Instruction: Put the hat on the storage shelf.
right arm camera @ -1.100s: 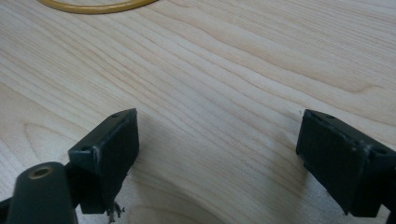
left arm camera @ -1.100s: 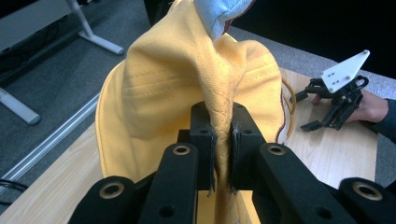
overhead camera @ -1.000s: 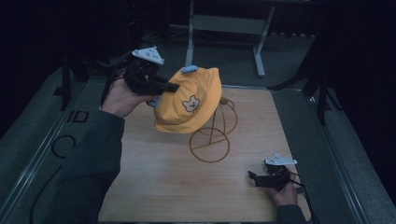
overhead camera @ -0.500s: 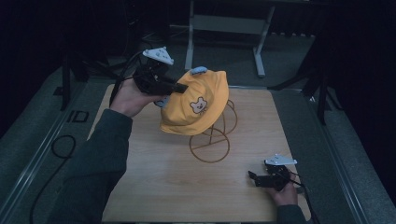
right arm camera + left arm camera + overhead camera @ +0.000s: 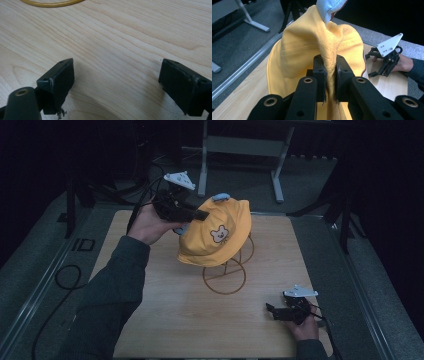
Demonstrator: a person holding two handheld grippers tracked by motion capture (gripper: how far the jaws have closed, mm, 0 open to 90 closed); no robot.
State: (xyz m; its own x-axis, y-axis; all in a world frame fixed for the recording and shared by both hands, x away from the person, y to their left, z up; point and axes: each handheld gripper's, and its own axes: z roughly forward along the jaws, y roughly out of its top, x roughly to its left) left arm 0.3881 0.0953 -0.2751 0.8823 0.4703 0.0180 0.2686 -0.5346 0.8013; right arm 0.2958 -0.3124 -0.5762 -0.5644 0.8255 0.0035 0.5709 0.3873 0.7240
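Left gripper [image 5: 329, 82] – clamped on yellow hat [image 5: 215, 237] fabric | hat tilted on wire stand [image 5: 225, 275], bear face toward person | right gripper [image 5: 117, 85] – jaws apart

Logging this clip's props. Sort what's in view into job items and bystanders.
In the job: yellow hat, pinched by the left gripper; wire stand under the hat.
Just about: right gripper, open, idle on the table; floor cable; metal frame behind.

Light wooden tabletop [image 5: 165, 310]; gold wire stand [image 5: 224, 279] standing on it, near centre.

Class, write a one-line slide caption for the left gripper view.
Left gripper pinches a fold of the yellow bucket hat; right gripper rests beyond.
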